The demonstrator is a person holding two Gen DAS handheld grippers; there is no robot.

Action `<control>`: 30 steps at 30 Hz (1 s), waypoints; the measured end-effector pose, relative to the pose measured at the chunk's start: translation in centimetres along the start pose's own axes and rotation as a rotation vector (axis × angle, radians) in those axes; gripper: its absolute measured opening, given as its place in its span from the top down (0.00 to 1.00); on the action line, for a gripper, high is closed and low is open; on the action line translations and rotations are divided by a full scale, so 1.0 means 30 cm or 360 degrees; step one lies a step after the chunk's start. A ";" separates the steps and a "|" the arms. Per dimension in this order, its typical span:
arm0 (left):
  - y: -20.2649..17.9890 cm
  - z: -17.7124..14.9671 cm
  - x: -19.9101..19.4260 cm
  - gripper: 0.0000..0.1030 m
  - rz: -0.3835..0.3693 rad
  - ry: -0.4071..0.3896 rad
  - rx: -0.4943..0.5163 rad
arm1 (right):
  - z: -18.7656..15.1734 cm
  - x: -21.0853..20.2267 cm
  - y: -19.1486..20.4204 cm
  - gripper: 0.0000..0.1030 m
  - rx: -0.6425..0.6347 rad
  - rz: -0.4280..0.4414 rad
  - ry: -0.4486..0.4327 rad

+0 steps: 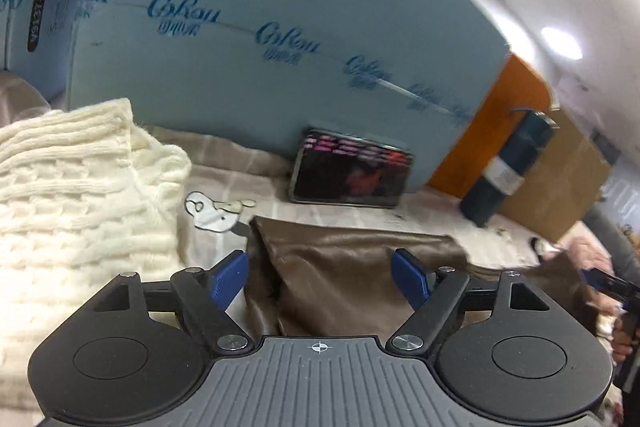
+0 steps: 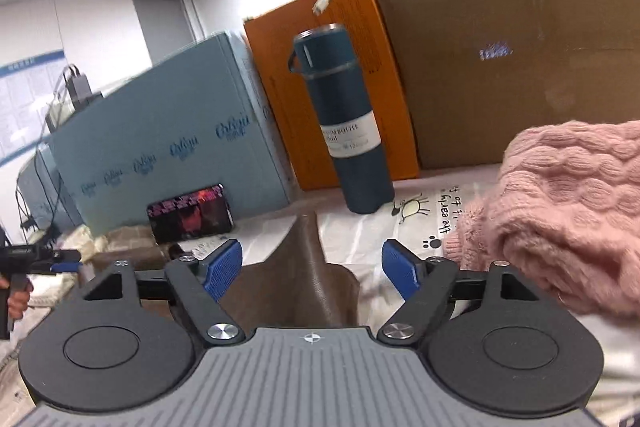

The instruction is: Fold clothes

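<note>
A brown satin garment (image 1: 340, 267) lies folded on the cloth-covered table, and its near part lies under and between the blue pads (image 1: 230, 273) of my left gripper (image 1: 320, 273), which is open and not pressing on it. In the right wrist view the same brown garment (image 2: 316, 267) rises to a point between the wide-apart fingers of my right gripper (image 2: 312, 271), also open. A cream cable-knit sweater (image 1: 68, 195) is piled to the left. A pink knit sweater (image 2: 568, 215) is heaped to the right. The other gripper (image 1: 604, 283) shows at the right edge, in a hand.
A phone (image 1: 352, 171) with a lit screen leans on a blue foam board (image 1: 260, 27). A dark blue flask (image 2: 348, 123) stands before an orange box (image 2: 340, 75) and a cardboard box (image 2: 520, 59). A white tag (image 1: 216, 213) lies on the table cover (image 2: 420, 223).
</note>
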State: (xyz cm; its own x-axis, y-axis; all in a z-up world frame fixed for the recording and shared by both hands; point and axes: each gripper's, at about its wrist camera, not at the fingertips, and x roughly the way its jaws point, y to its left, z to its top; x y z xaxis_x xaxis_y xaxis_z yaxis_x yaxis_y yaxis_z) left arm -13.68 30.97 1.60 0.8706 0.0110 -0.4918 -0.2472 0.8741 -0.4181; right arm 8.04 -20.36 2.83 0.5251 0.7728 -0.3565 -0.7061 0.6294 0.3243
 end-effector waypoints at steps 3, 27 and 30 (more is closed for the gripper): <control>0.001 0.020 0.017 0.22 -0.0120 -0.0021 -0.0011 | -0.001 0.050 0.008 0.27 -0.0092 0.0106 0.0096; -0.134 0.003 -0.036 0.93 -0.0201 -0.0297 0.0450 | 0.001 0.032 0.066 0.95 -0.0560 0.0341 -0.0015; -0.174 -0.023 -0.171 0.94 -0.0264 -0.0457 0.0491 | -0.009 -0.048 0.098 0.95 -0.0582 0.0364 -0.0111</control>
State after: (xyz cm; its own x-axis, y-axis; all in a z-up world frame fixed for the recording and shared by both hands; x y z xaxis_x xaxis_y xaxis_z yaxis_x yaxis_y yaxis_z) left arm -17.13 26.01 5.78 0.9813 -0.0453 -0.1871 0.0062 0.9788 -0.2046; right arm 5.07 -19.65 4.06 0.3573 0.9006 -0.2476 -0.9233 0.3805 0.0518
